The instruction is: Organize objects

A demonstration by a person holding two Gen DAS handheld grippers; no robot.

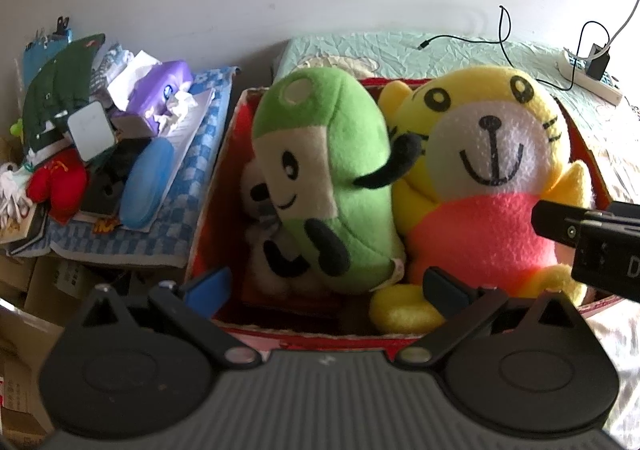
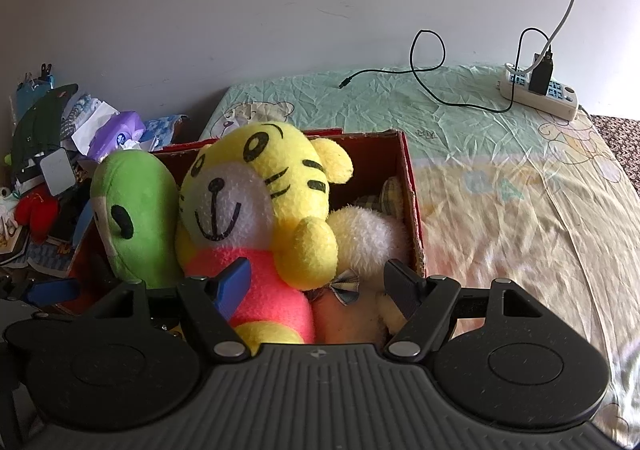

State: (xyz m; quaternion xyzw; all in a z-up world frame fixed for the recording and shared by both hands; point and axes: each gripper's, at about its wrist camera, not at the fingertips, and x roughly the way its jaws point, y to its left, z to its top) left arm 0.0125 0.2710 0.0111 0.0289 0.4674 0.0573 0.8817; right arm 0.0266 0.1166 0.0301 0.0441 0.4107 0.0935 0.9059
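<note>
A red cardboard box [image 1: 218, 173] [image 2: 412, 185] stands on the bed and is packed with plush toys. A green plush [image 1: 332, 169] [image 2: 136, 217] leans in its left half, over a small white and black plush [image 1: 258, 197]. A yellow tiger plush in a pink shirt [image 1: 488, 177] [image 2: 248, 201] fills the middle. A fluffy pale yellow plush with a checked bow [image 2: 360, 238] lies at the box's right end. My left gripper [image 1: 328, 286] hangs open at the box's near edge, holding nothing. My right gripper [image 2: 316, 278] is open over the tiger's belly and the pale plush.
A cluttered pile [image 1: 100, 137] of tissues, clothes, a blue case and a red item lies on a checked cloth left of the box. A power strip [image 2: 540, 93] with a charger and a black cable [image 2: 428, 65] rests on the wrinkled sheet [image 2: 500, 189] at the back right. Cardboard boxes [image 1: 24, 330] sit low left.
</note>
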